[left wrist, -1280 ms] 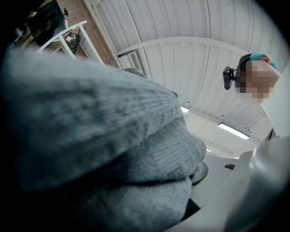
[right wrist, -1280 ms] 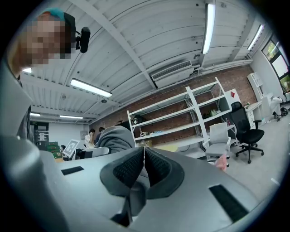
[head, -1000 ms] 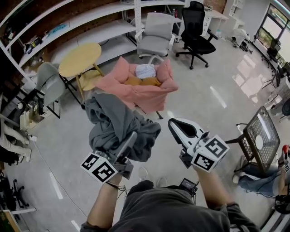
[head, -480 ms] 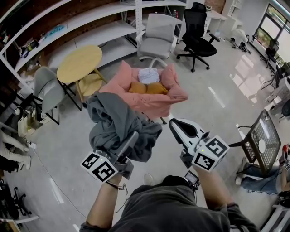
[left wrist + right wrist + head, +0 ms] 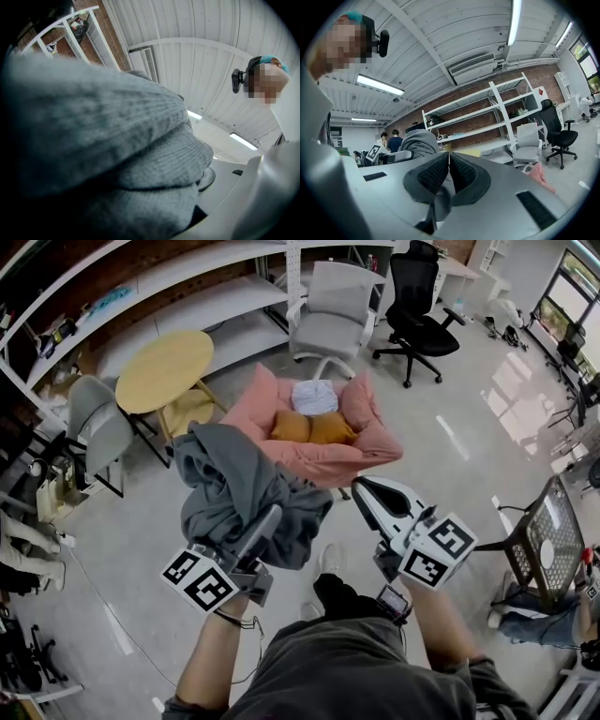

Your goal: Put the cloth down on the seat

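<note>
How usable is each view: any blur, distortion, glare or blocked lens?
Head view: sharp, but fisheye bends the shelves, and bright glare streaks the floor. Left gripper view: the grey cloth, close to the lens and soft-focused, fills most of the frame. Right gripper view: sharp, round black vignette, ceiling lights blown out; the right gripper shows its jaws shut.
</note>
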A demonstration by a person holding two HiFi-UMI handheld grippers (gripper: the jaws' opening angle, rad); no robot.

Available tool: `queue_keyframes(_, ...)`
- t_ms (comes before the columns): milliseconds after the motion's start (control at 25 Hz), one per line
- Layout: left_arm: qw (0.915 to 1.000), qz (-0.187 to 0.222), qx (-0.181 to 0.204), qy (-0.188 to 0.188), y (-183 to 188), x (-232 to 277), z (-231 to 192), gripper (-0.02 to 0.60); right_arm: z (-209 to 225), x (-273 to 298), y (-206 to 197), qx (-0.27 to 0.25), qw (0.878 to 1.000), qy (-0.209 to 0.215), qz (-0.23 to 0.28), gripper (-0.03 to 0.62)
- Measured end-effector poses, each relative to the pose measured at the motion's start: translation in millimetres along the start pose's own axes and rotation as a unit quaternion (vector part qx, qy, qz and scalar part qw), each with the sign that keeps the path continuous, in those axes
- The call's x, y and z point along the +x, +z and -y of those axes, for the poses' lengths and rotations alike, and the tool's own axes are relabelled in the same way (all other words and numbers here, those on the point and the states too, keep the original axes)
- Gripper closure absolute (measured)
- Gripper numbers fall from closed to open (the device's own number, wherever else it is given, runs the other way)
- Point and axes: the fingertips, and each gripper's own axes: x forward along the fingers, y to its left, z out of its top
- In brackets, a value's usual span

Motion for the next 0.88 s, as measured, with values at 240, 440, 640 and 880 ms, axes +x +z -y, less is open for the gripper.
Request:
queue_keyframes(240, 0.9999, -0.004, -0.001, 0.012, 18.2, 52.3, -37.6, 0.272, 54.2, 44.2, 11.3, 0.006, 1.0, 0.011, 0.0, 0.577)
queue_keyframes(440, 0.9998, -0.003, 0.001, 0.021, 36.0, 114.7, -67.9, 0.272, 116.6, 79.7, 21.2, 0.017, 1.0, 0.022, -0.004, 0.577)
queue_keyframes(640, 0.9993, -0.002, -0.004, 0.037, 50.1, 176.4, -106.8, 0.272, 175.5, 119.5, 28.1, 0.023, 0.999, 0.034, -0.016, 0.577)
queue_keyframes(880, 0.9985, -0.007, -0.021, 0.051, 51.2, 237.7, -147.7, 0.272, 238.4, 152.1, 32.1, 0.036, 0.998, 0.035, -0.022, 0.577)
